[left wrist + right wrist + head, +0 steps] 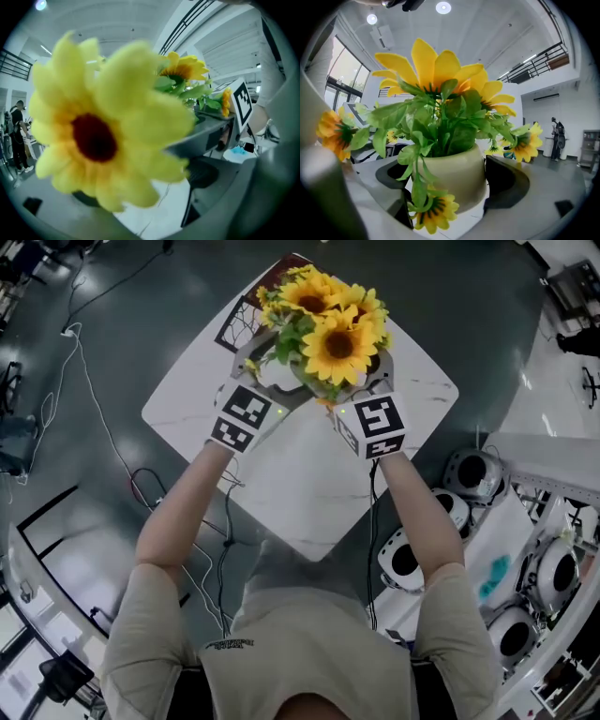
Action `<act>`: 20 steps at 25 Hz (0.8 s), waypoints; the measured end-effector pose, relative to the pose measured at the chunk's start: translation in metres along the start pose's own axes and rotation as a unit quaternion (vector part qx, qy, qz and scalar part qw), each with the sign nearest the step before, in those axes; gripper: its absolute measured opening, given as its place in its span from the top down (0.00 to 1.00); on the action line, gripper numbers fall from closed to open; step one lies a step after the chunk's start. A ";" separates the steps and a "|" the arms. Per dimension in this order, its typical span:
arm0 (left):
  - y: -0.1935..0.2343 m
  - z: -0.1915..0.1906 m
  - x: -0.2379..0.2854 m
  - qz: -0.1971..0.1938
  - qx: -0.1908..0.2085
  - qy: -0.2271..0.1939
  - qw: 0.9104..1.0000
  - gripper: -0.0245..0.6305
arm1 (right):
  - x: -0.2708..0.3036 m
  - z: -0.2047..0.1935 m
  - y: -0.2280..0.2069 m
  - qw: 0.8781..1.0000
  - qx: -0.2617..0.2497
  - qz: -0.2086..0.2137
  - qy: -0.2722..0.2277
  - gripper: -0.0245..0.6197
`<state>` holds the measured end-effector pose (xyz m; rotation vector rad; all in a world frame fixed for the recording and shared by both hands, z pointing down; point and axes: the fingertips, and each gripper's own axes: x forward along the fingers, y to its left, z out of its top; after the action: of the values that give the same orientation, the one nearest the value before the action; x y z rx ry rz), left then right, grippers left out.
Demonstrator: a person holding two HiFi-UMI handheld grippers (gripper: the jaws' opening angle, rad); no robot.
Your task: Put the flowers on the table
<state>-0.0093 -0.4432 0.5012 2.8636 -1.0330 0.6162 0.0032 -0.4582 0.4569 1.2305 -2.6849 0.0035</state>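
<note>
Right gripper (447, 180): jaws pinching the pale pot (457, 166), one dark pad against each flank, pot upright and roughly centred between them. Above the jaws, sunflowers (436, 70) and leaves spilling over the rim; one small bloom drooping low beside the left-hand pad.

Left gripper (145, 192): jaws spread, gripping nothing. Just ahead of them, a big blurred bloom (98, 136); through the gap beneath, a white veined desk (159, 211). Beyond its right-hand jaw, close by, the other gripper's marker cube.

Further out, in the head view: both grippers flanking the pot over the middle of the desk, well inside its edges. Probably the lowering step, pot not yet released; impossible to tell whether its base touches.

To do it well:
- Keep the right jaws firm and level, since the bunch looks top-heavy and could tip.
- Lower straight down until the base sits flat.
- Hold the spread left jaws just beside the pot as a guard.
- Open the right jaws only once the pot stands alone.
- Draw back along the jaw line, slowly, minding the drooping bloom and leaves near the pads.
</note>
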 end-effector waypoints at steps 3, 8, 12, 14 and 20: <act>0.003 -0.039 0.024 -0.001 0.004 0.011 1.000 0.25 | 0.015 -0.044 -0.004 1.000 -0.001 0.000 0.014 0.20; 0.031 -0.086 0.052 -0.003 -0.009 0.037 0.999 0.25 | 0.058 -0.090 -0.010 0.999 0.009 0.006 0.042 0.20; 0.044 -0.116 0.071 -0.002 -0.012 0.067 0.998 0.25 | 0.080 -0.121 -0.016 0.998 0.026 0.018 0.053 0.20; 0.044 -0.129 0.080 -0.001 -0.014 0.075 0.997 0.25 | 0.085 -0.136 -0.018 0.998 0.027 0.022 0.057 0.20; 0.047 -0.158 0.097 -0.003 -0.021 0.092 0.996 0.25 | 0.097 -0.166 -0.022 0.997 0.026 0.024 0.070 0.20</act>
<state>-0.0261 -0.5129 0.6784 2.7119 -0.9962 0.8287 -0.0140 -0.5327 0.6351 1.1332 -2.6068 0.1610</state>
